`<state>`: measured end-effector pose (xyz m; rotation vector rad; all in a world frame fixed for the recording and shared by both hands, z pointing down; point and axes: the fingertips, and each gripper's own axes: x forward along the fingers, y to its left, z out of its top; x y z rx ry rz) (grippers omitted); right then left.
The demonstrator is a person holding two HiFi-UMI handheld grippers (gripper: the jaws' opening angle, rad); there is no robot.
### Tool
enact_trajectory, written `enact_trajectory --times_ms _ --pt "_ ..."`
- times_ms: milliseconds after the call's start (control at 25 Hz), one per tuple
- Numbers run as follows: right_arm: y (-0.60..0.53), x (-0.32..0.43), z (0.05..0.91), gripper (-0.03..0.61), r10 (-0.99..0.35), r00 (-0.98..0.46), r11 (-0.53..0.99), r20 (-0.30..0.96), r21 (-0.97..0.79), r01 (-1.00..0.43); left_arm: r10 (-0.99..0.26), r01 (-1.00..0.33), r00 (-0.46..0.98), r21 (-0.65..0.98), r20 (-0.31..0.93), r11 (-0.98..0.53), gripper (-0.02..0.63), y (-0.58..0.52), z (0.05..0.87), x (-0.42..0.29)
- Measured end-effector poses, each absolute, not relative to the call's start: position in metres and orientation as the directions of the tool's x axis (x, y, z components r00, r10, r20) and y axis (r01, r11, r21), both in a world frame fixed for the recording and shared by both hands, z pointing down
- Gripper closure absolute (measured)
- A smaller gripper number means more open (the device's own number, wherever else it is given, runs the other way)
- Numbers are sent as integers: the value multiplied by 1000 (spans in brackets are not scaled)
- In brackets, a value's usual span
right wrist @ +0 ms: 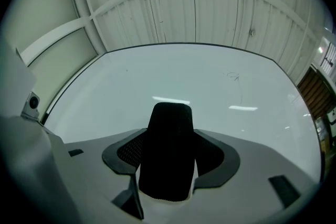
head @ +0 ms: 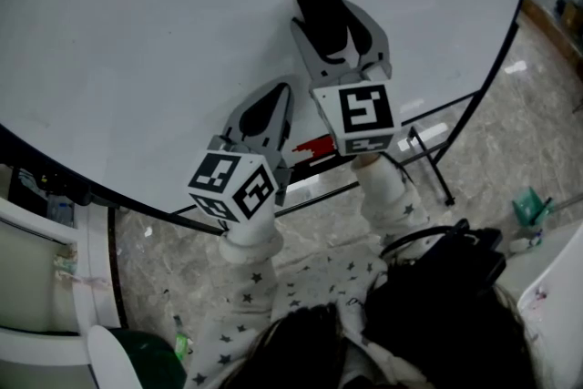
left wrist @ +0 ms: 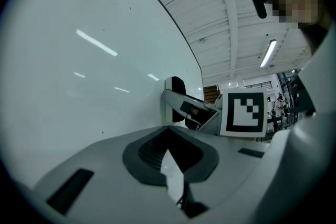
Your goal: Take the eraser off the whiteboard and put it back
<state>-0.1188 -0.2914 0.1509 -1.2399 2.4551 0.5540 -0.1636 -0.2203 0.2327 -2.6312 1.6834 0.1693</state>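
Note:
The whiteboard (head: 164, 32) fills the upper left of the head view. My right gripper (head: 335, 27) is shut on the black eraser (head: 321, 9), which juts out past the fingertips toward the board. In the right gripper view the eraser (right wrist: 168, 149) stands upright between the jaws of the right gripper (right wrist: 168, 165), in front of the board (right wrist: 210, 86). I cannot tell whether it touches the board. My left gripper (head: 271, 100) is lower and to the left, close to the board, shut and holding nothing. The left gripper view shows the left gripper (left wrist: 170, 157) with the eraser (left wrist: 176, 84) beyond it.
The board's dark frame and stand legs (head: 428, 159) run down to a marble floor (head: 492, 141). A red item (head: 314, 148) sits at the board's lower edge. A black bag (head: 446, 264) hangs at the person's front. A green object (head: 528, 205) lies on the floor at right.

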Motion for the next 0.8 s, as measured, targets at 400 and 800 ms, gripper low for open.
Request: enact_trajectory --times_ms 400,800 --pt "-292 -119 152 319 -677 -562 530 -476 214 -820 -901 -902 421 54 -101 -428 612 -221 234 -166" --pt "-292 -118 149 308 -657 -556 521 -509 227 -823 -898 -897 427 72 -106 -436 612 -220 234 -163"
